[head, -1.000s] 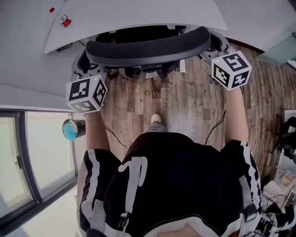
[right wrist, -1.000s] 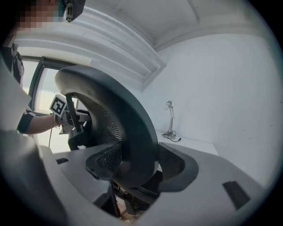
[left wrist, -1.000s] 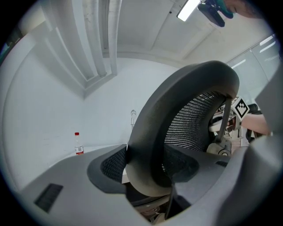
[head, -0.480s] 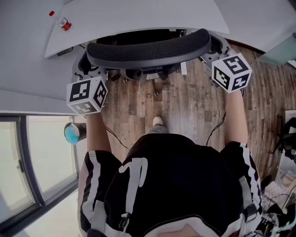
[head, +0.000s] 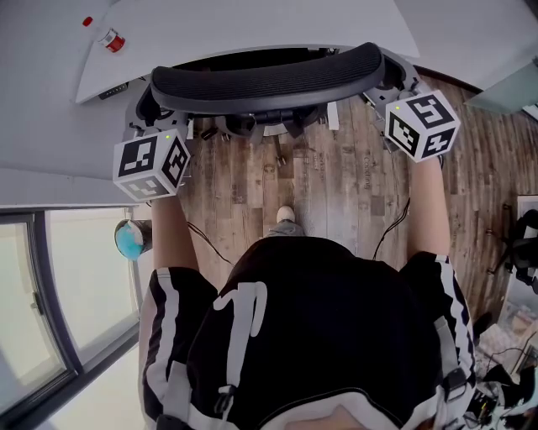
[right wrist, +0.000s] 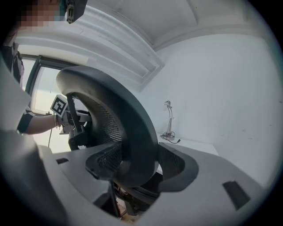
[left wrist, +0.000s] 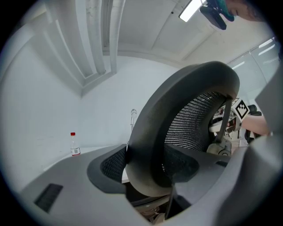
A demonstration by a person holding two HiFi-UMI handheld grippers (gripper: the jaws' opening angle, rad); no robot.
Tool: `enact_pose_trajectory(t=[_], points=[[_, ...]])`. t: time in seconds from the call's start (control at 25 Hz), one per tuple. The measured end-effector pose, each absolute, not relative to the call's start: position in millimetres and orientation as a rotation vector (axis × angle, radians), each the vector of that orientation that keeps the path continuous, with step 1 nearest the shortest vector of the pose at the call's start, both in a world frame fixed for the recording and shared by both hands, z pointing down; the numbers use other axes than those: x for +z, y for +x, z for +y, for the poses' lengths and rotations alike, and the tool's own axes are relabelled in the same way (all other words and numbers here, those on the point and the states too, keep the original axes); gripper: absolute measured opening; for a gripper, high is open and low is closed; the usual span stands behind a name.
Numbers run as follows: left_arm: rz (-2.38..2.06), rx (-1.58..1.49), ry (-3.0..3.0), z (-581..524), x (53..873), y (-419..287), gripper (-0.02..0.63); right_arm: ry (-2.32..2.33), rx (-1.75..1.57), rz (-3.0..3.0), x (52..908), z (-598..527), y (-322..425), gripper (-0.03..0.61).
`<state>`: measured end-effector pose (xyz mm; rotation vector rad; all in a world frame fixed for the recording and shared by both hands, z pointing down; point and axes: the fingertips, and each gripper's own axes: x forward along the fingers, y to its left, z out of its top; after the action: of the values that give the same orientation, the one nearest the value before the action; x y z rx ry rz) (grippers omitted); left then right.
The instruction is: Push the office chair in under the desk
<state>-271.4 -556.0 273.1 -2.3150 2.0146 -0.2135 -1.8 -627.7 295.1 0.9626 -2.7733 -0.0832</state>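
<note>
The office chair [head: 269, 80] sits in the upper middle of the head view, its seat tucked under the white desk [head: 252, 25] and only its curved backrest showing past the desk's edge. The left tool [head: 153, 138] clasps the backrest's left end and the right tool [head: 395, 92] its right end, each with jaws set wide and the rim pressed between the pads.

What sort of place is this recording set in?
Most likely an office or home study: a white desk, a mesh-backed office chair drawn up to it, and a wood-plank floor underneath.
</note>
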Motion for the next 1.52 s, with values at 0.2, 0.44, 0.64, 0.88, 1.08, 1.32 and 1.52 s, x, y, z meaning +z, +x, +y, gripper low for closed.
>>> enact_pose_trajectory(t=[0.2, 0.44, 0.64, 0.88, 1.08, 1.32, 1.52], points=[[2.008, -0.212, -2.316, -563.8, 273.3, -273.9, 0.245, 0.966, -0.079, -2.771, 295.8, -634.2, -4.1, 0.253], [1.996, -0.216, -2.33, -576.5, 272.9, -280.0, 0.245, 0.978, -0.076, -2.762, 295.2, -644.3, -9.7, 0.253], [1.996, -0.214, -2.325, -585.6, 273.8, -287.1, 0.245, 0.994, -0.087, -2.762, 296.4, -651.2, -16.0, 0.253], [1.992, -0.206, -2.324, -597.4, 274.4, -293.5, 0.245, 1.009, -0.1, -2.763, 296.2, -662.0, -22.1, 0.253], [1.987, -0.207, -2.33, -609.2, 273.1, -297.7, 0.245, 1.018, -0.099, -2.766, 295.0, -672.2, -25.7, 0.253], [1.98, -0.197, -2.332, -618.8, 272.5, -301.0, 0.247, 1.018, -0.089, -2.763, 294.5, -680.5, -29.0, 0.253], [1.962, -0.181, -2.347, -623.6, 272.7, -302.6, 0.249, 1.013, -0.083, -2.772, 293.6, -683.6, -29.6, 0.253]])
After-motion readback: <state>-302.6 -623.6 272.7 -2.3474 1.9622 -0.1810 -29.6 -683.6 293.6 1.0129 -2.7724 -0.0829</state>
